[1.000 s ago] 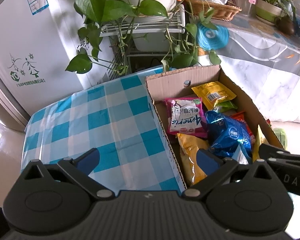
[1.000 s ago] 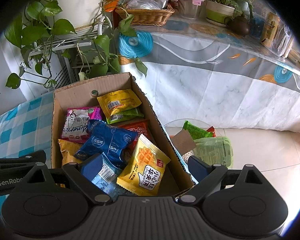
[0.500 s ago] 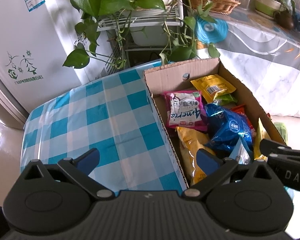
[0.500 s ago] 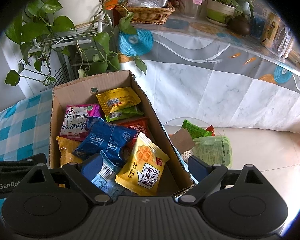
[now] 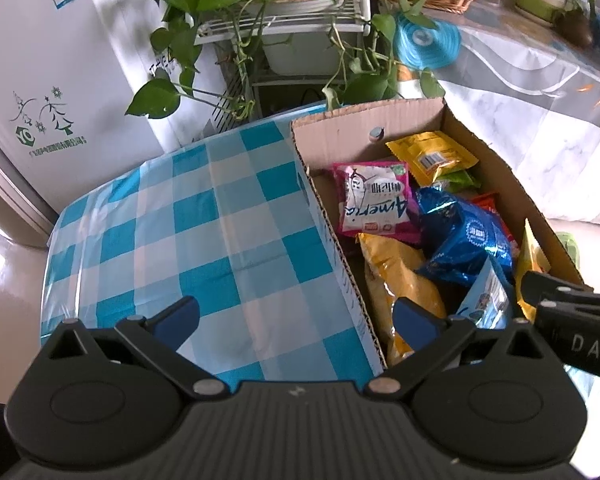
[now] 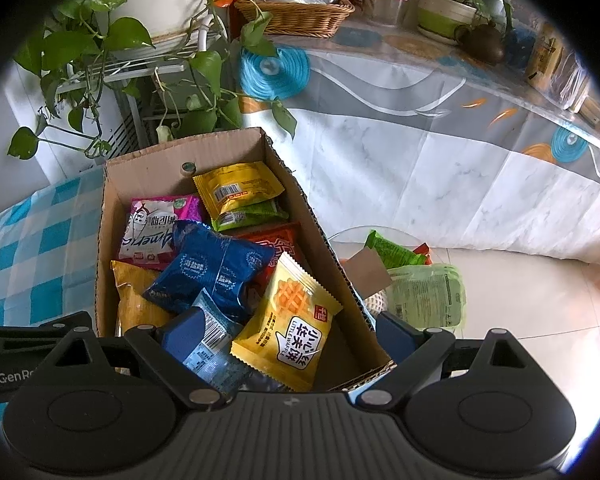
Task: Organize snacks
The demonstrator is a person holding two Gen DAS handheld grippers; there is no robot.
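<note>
An open cardboard box (image 5: 364, 114) (image 6: 148, 164) holds several snack packets. Among them are a pink one (image 5: 374, 204) (image 6: 152, 232), a shiny blue one (image 5: 468, 240) (image 6: 208, 268), a yellow barcode one (image 6: 236, 190) and a yellow waffle packet (image 6: 292, 320). My left gripper (image 5: 296, 318) is open and hovers astride the box's left wall, with nothing between its fingers. My right gripper (image 6: 290, 334) is open above the box's near right corner. One of its fingers is over a light blue packet (image 6: 208, 340), the other outside the wall. The waffle packet lies below its gap, not gripped.
A blue checked tablecloth (image 5: 180, 220) covers the table left of the box. Trailing plants on a white rack (image 5: 284, 20) stand behind. A long table with a marble-pattern cloth (image 6: 420, 152) runs to the right. Green packets (image 6: 424, 292) lie low beside the box, above a tiled floor.
</note>
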